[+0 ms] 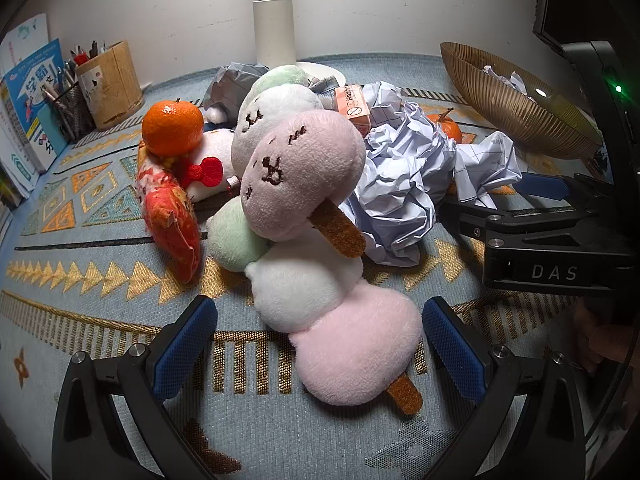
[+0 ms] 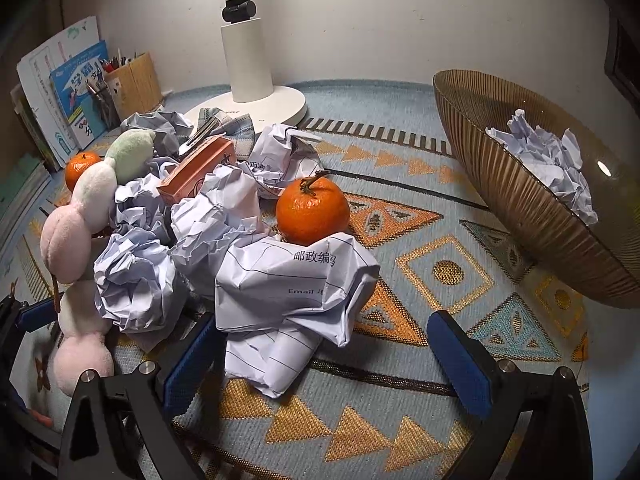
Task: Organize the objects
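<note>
Now both grippers stand wide open and hold nothing: the left gripper [image 1: 320, 344] straddles the pink-and-white plush dumpling skewer [image 1: 340, 320], the right gripper [image 2: 320, 356] frames the crumpled white lined paper [image 2: 292, 292], probably meant for the ribbed amber glass bowl [image 2: 520, 200] nearby.

- The second tangerine [image 1: 445, 125] at 2 o'clock in the left wrist view is mostly hidden behind crumpled paper [image 1: 404, 184].
- The lamp [image 2: 244, 40] is cut off by the top edge.
- The book [image 1: 32, 104] titles are too small to read.
</note>
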`<state>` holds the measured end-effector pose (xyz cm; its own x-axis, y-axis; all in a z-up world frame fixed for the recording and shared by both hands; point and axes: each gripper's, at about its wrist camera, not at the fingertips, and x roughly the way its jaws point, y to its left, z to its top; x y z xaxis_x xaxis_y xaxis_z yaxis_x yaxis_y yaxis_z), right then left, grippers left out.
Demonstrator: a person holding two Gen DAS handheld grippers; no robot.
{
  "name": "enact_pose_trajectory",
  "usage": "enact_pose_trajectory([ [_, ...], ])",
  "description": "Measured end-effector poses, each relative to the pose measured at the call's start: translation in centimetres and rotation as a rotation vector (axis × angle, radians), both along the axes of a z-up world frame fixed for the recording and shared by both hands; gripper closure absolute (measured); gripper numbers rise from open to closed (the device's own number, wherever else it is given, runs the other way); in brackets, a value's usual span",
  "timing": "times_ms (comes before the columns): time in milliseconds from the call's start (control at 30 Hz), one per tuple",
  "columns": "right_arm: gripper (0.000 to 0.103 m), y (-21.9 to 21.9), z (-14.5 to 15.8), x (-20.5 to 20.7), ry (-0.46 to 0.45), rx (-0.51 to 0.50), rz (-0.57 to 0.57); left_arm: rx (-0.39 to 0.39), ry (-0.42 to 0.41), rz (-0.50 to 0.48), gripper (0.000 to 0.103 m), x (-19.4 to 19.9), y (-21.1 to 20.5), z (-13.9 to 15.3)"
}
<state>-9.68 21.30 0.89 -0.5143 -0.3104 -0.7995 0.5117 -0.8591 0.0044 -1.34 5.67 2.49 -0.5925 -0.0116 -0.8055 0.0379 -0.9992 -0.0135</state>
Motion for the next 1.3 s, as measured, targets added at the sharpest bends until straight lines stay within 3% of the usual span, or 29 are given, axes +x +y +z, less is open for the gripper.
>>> enact_pose_trajectory([
  [400,0.000,-0.1,0.0,0.0,0.000,0.002,0.000,0.000,0.000,0.000,0.000,0.0,0.1,-0.2],
  [500,0.006,0.0,0.1,0.0,0.011,0.003,-0.008,0.000,0.001,0.001,0.000,0.1,0.1,-0.4],
  [533,0.016,0.1,0.3,0.1,0.020,-0.001,-0.014,0.003,0.002,-0.001,0.002,0.1,0.2,-0.5],
  [567,0.036,0.3,0.5,0.2,0.037,-0.001,-0.031,0.006,0.018,-0.004,0.011,0.4,0.2,-0.3],
  [600,0.049,0.5,0.7,0.3,0.055,-0.004,-0.051,0.006,0.058,-0.004,0.053,0.9,0.3,0.2],
  [633,0.066,0.7,0.9,0.4,0.062,-0.008,-0.066,0.004,0.081,0.000,0.051,1.2,0.3,0.4],
  [800,0.066,1.9,1.8,0.8,0.084,-0.095,-0.062,0.061,0.212,0.012,0.051,3.0,-0.7,2.1],
  [1033,0.066,2.3,3.5,2.8,0.218,-0.167,-0.055,0.011,0.398,0.056,0.048,5.8,-0.4,4.2],
  [1300,0.066,2.5,3.9,2.8,0.235,-0.208,-0.037,0.000,0.443,0.087,0.047,6.3,-0.5,4.7],
])
